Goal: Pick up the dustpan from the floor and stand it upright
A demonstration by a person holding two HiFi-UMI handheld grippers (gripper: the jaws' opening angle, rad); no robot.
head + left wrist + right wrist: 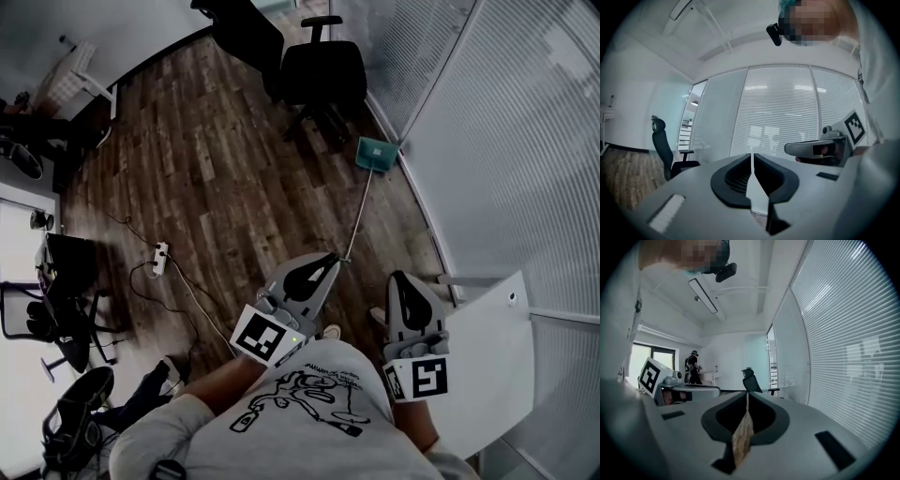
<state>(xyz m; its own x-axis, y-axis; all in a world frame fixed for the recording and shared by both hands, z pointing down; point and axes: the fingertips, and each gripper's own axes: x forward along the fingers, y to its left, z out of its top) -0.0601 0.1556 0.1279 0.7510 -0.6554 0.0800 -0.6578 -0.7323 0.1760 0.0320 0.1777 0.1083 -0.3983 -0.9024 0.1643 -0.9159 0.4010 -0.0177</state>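
A teal dustpan (377, 155) lies on the wooden floor by the glass wall. Its long thin handle (358, 214) runs back toward me. In the head view my left gripper (325, 262) is shut and empty, and its tip appears just beside the near end of the handle. My right gripper (397, 281) is also shut and empty, to the right of the handle. In the left gripper view the jaws (752, 157) meet with nothing between them, and the right gripper (816, 149) shows beside them. The right gripper view shows closed jaws (747, 397) and the left gripper (689, 391). Neither gripper view shows the dustpan.
Two black office chairs (319, 70) stand beyond the dustpan. A glass wall with blinds (506, 141) curves along the right. A white tabletop (487, 361) is at my right. A power strip with cables (160, 255) lies on the floor to the left. A person (692, 366) stands far back.
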